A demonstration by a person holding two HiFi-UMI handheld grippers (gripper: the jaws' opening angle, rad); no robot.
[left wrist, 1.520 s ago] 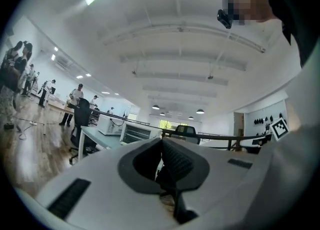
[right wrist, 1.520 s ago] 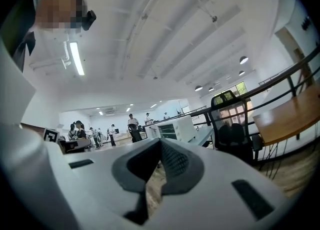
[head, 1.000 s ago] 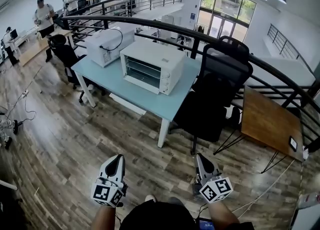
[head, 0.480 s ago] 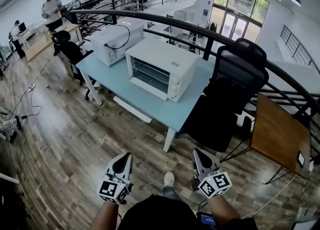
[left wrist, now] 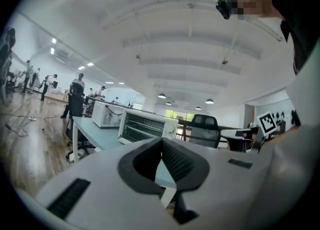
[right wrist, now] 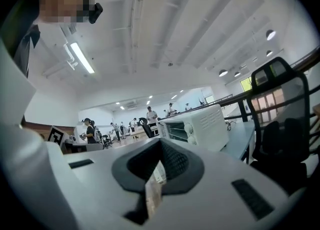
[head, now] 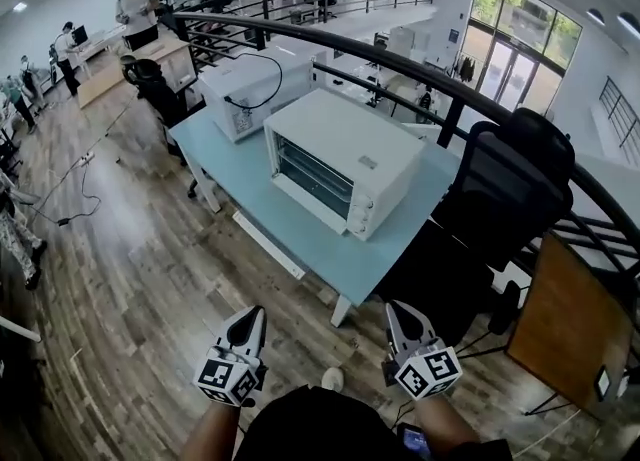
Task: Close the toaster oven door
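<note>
Toaster oven [head: 340, 164] well ahead of left hand-held gripper [head: 249, 314] and right hand-held gripper [head: 398, 311]

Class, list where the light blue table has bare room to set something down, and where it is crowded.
Bare: the light blue table in front of the white toaster oven, and its near corner beside the oven's knobs. Crowded: the far end, filled by a white boxy appliance with a black cable.

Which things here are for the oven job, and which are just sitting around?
For the job: toaster oven, left gripper, right gripper.
Just sitting around: second white appliance, black chair, wooden desk.
</note>
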